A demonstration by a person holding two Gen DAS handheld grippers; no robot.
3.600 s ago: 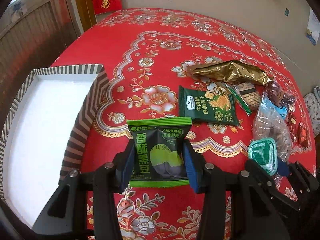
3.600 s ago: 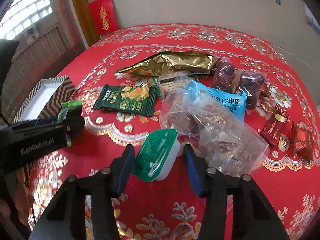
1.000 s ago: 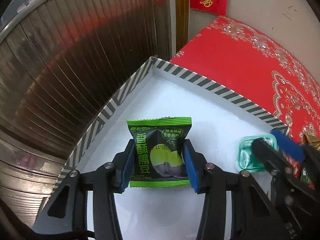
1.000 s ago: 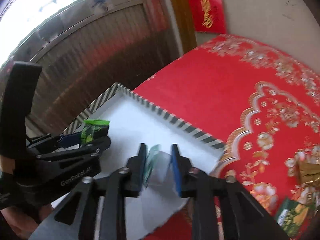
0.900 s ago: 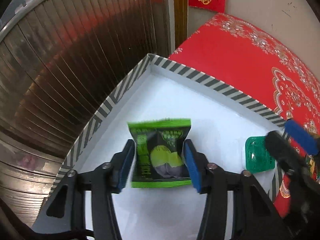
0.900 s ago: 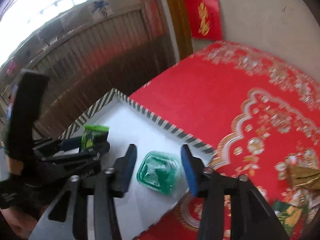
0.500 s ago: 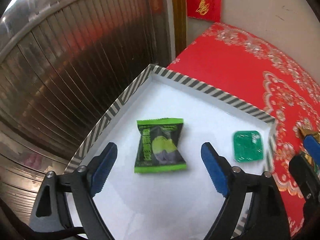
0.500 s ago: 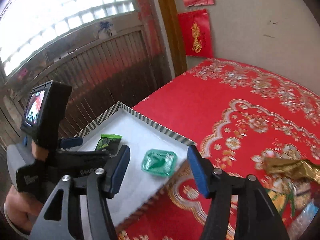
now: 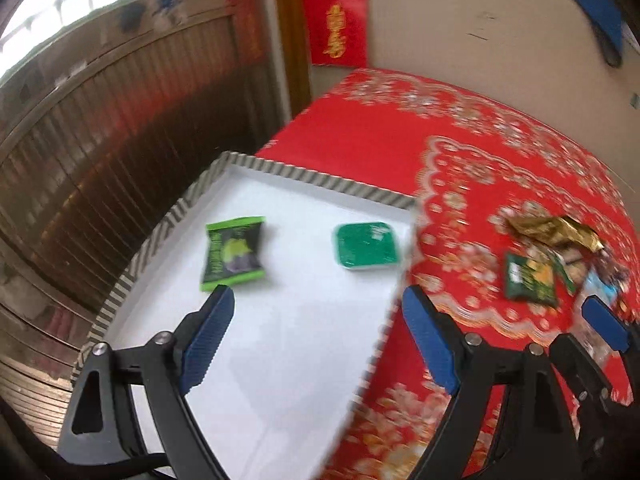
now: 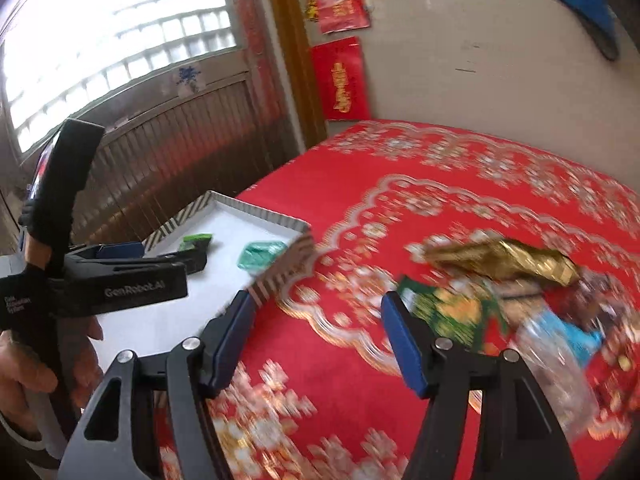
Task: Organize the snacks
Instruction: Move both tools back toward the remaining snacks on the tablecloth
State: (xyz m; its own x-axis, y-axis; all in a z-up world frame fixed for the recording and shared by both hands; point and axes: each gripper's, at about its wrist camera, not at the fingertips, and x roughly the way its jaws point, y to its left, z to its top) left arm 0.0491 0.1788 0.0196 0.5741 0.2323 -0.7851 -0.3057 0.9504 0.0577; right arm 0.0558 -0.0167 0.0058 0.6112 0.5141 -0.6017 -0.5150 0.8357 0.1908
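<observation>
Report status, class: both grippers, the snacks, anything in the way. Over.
Left gripper open, empty; right gripper open, empty, jaws just opening. Green packet and green cup lie apart in striped tray. Snack pile waits on tablecloth; path clear.

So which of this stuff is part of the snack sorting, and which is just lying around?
Part of the job:
striped tray
black-bean packet
green cup
gold wrapper
green cracker packet
clear bag

Just there:
red tablecloth
red wall hanging

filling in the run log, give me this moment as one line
stage: snacks dropped | left tool: open, empty | right tool: open, empty, just opening | striped tray: green snack packet, green jelly cup | remaining: snack pile
</observation>
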